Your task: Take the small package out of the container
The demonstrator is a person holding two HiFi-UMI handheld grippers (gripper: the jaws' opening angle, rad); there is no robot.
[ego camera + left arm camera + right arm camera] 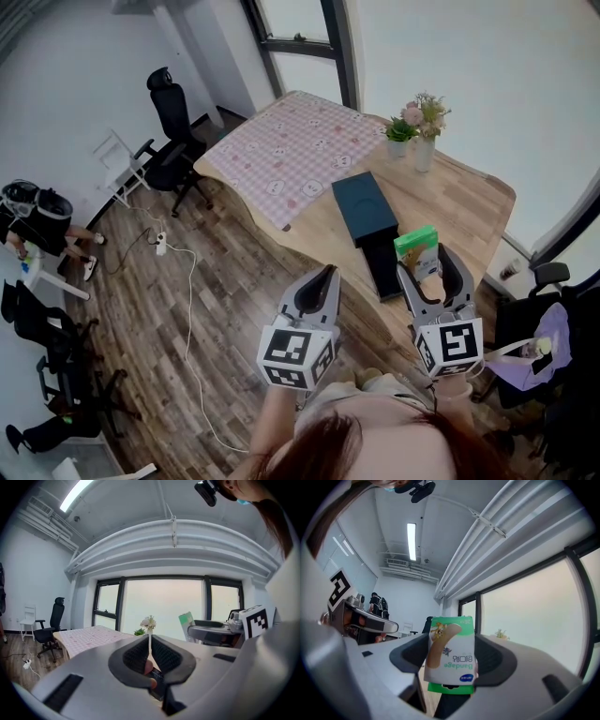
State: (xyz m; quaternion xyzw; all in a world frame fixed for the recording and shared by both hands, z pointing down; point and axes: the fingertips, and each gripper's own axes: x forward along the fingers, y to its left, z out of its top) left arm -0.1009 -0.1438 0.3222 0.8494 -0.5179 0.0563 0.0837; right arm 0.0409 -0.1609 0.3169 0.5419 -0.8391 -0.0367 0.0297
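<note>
A small green and white bandage package stands upright between the jaws of my right gripper, which is shut on it and held up in the air above the table's near edge. The container, a dark teal box, lies on the wooden table just beyond, with a black part at its near end. My left gripper hangs beside the right one, off the table's edge, shut with nothing in it. The package also shows in the left gripper view.
A pink checked cloth covers the table's far half. Two small flower vases stand at the far right. Black office chairs and a white power strip with cable are on the wooden floor at left. A person sits far left.
</note>
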